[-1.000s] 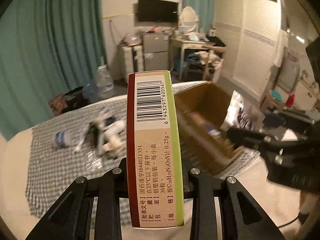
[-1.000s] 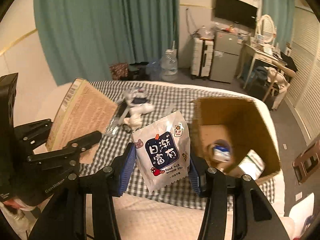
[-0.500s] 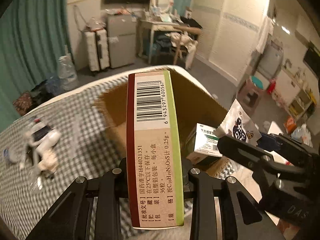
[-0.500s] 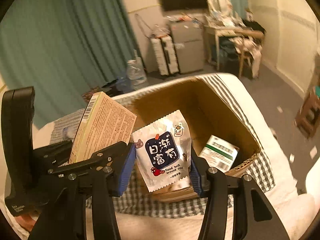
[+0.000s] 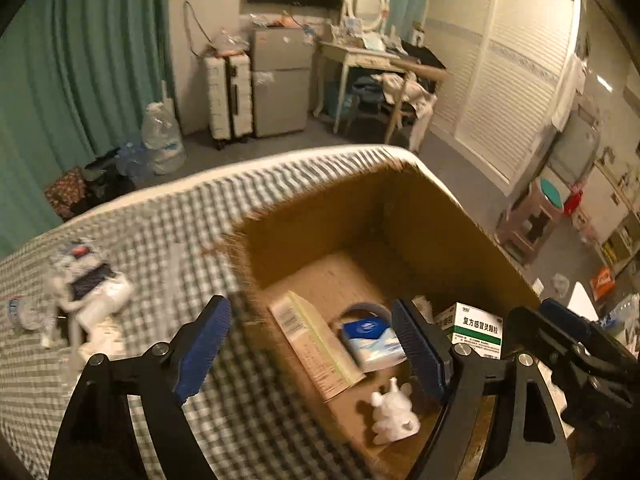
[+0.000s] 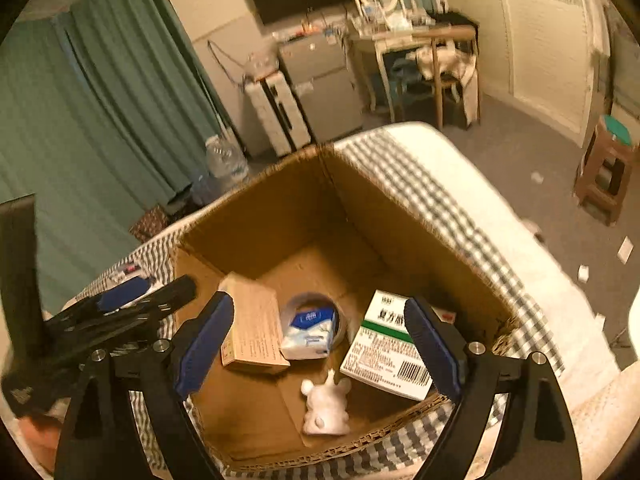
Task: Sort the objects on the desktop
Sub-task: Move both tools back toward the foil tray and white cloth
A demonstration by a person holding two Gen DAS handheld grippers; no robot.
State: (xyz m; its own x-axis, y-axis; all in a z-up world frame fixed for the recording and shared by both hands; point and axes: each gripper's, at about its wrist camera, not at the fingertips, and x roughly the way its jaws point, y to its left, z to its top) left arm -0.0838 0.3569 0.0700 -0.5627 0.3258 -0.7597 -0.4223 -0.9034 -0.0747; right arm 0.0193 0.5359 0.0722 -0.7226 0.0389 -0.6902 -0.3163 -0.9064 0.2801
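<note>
Left wrist view shows both your tongs, left gripper (image 5: 316, 344) and right gripper (image 6: 320, 344), just opened wide and empty above the cardboard box (image 5: 460, 240), the beige medicine carton (image 5: 316, 344) dropped below them, so your next move, likely, swings back to the clutter (image 5: 84, 300) left of the tongs.

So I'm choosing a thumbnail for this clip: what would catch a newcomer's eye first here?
The open cardboard box on the checked cloth dominates both views. On its floor lie a tan medicine carton, a blue tissue pack, a green-and-white medicine box and a small white figurine. Both hand-held grippers, left and right, hang over it, jaws wide and empty.
</note>
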